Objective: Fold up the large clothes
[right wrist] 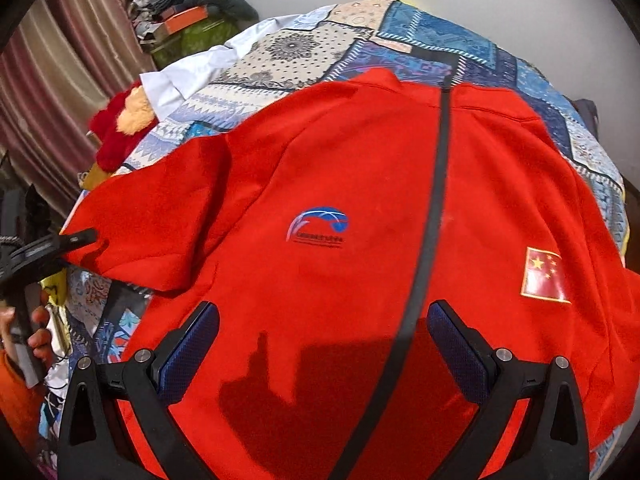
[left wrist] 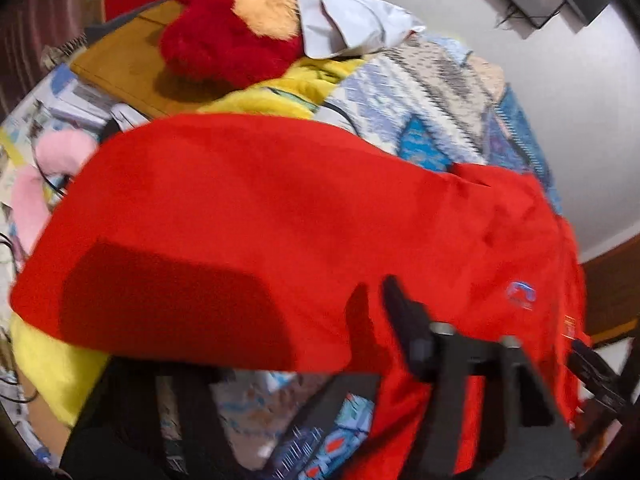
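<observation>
A large red jacket (right wrist: pixel 360 184) lies spread front up on a patterned bedspread (right wrist: pixel 320 48), with a blue logo (right wrist: pixel 318 226), a flag patch (right wrist: pixel 542 276) and a black line like a zip (right wrist: pixel 438 200) down its middle. One sleeve (left wrist: pixel 224 208) stretches out sideways. My left gripper (left wrist: pixel 380 332) is at that sleeve's end, jaws partly apart, with the cloth edge between them; the picture is blurred. It also shows at the left of the right wrist view as the left gripper (right wrist: pixel 76 240). My right gripper (right wrist: pixel 324 320) hovers open over the jacket's lower front, nothing between its blue pads (right wrist: pixel 192 344).
A red plush toy (left wrist: pixel 224 28) and a white cloth (left wrist: pixel 340 20) lie at the bed's far side. A yellow cloth (left wrist: pixel 52 364) and a pink soft thing (left wrist: pixel 60 152) lie beside the sleeve. A striped curtain (right wrist: pixel 60 80) hangs at the left. A hand (right wrist: pixel 36 328) holds the left gripper's handle.
</observation>
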Demonstrator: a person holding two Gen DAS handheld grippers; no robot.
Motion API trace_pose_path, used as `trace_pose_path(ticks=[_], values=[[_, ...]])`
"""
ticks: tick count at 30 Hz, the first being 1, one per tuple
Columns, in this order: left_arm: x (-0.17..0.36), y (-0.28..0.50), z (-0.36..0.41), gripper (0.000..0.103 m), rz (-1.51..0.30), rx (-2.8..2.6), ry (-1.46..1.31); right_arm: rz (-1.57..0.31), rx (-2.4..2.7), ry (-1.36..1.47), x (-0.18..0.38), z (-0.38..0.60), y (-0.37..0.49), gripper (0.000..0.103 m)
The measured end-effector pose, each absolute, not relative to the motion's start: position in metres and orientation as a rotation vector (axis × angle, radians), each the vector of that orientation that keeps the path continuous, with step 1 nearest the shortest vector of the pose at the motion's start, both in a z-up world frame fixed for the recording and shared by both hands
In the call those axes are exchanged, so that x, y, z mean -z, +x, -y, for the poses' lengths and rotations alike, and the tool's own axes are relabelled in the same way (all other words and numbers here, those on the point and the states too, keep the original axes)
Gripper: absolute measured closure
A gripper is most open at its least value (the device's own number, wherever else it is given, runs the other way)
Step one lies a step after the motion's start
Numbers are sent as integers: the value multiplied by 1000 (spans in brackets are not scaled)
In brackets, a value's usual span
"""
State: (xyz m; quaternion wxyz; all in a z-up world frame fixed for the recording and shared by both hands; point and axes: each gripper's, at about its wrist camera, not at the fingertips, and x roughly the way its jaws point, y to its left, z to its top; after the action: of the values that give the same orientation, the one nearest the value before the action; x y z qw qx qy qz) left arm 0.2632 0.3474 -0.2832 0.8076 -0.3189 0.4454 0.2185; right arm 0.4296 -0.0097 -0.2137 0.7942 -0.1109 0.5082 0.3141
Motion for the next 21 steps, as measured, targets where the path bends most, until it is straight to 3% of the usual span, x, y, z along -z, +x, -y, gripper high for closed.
trace_pose_path(ticks=[3,4,11,16,21], values=[[276,274,-346,93,-975,-545,-565,-1081,-684,-235,210,12,427,0],[271,276,-345,96,-977,-572,-525,-1077,-681,-235,207,15,426,0],[186,297,-311,100,-792,-571,-279,-1027,-639,-227,181,55,425,0],[124,329,-247,100,-658,-402,-173,-962,-587,-227,155,87,421,0],[128,374,-170,100,-689,-188,-134,-906,-555,-228,130,117,414,0]])
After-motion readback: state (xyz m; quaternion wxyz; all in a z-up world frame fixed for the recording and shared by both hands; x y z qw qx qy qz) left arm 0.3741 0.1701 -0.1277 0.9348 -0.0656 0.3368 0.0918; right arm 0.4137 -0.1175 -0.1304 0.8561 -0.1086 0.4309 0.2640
